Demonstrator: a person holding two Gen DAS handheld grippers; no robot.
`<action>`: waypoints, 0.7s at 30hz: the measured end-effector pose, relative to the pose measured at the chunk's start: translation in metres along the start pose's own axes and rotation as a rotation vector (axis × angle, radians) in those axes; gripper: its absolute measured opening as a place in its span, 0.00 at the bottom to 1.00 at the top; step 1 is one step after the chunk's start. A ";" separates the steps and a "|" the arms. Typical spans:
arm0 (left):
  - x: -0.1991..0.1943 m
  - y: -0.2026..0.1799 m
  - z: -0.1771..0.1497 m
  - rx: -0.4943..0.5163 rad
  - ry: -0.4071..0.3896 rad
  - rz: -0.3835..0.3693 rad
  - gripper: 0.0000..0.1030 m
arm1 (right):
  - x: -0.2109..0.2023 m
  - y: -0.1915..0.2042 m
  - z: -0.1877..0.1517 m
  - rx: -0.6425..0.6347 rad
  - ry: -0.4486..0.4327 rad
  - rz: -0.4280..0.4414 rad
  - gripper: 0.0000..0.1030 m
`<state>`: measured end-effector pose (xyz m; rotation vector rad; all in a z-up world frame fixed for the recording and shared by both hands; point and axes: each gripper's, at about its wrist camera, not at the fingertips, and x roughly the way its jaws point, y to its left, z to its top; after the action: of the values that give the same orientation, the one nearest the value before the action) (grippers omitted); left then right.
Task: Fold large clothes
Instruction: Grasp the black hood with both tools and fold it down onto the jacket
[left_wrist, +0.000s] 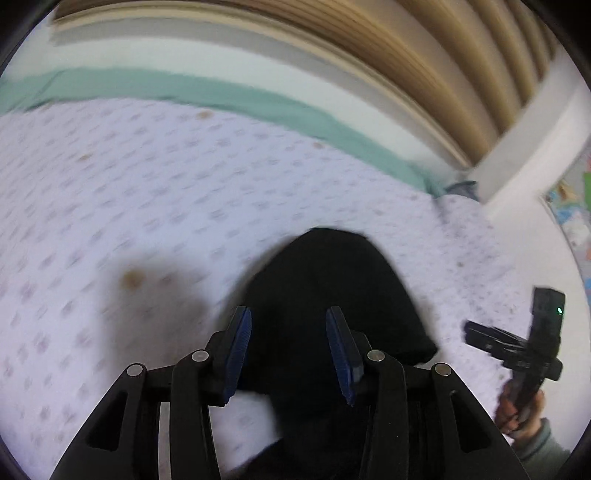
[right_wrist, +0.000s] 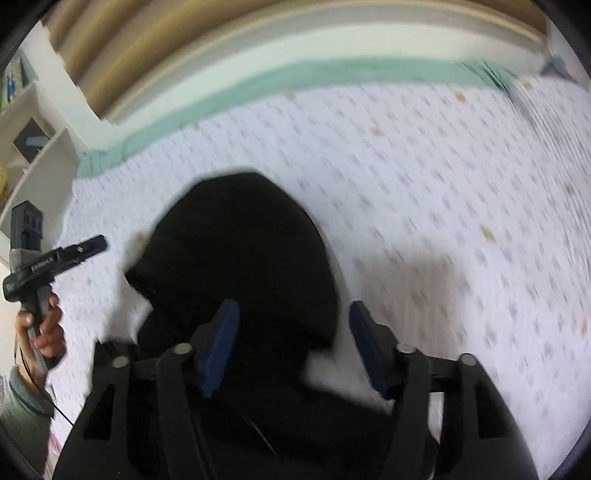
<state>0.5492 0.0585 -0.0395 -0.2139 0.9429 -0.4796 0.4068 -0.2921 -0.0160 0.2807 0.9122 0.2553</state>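
Garment (left_wrist: 325, 295) lies on the bed sheet (left_wrist: 129, 184), below and ahead of both my grippers. Curtain (left_wrist: 424, 55) behind the bed; shelf (right_wrist: 40, 147) off its corner.

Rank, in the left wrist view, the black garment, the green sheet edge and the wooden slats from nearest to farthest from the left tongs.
1. Black garment: directly beneath the left tongs.
2. Green sheet edge: along the bed's far side.
3. Wooden slats: beyond, top right.
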 end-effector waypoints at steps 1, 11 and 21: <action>0.015 -0.006 0.004 0.013 0.020 -0.003 0.42 | 0.008 0.006 0.008 -0.011 -0.007 0.018 0.69; 0.110 0.025 -0.049 -0.046 0.268 0.061 0.40 | 0.114 -0.007 -0.043 -0.059 0.193 -0.088 0.45; 0.032 -0.017 0.008 0.093 0.108 -0.021 0.73 | 0.045 -0.037 -0.004 -0.034 0.109 0.047 0.76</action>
<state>0.5658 0.0277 -0.0515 -0.1146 1.0222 -0.5574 0.4337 -0.3110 -0.0643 0.2587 1.0081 0.3321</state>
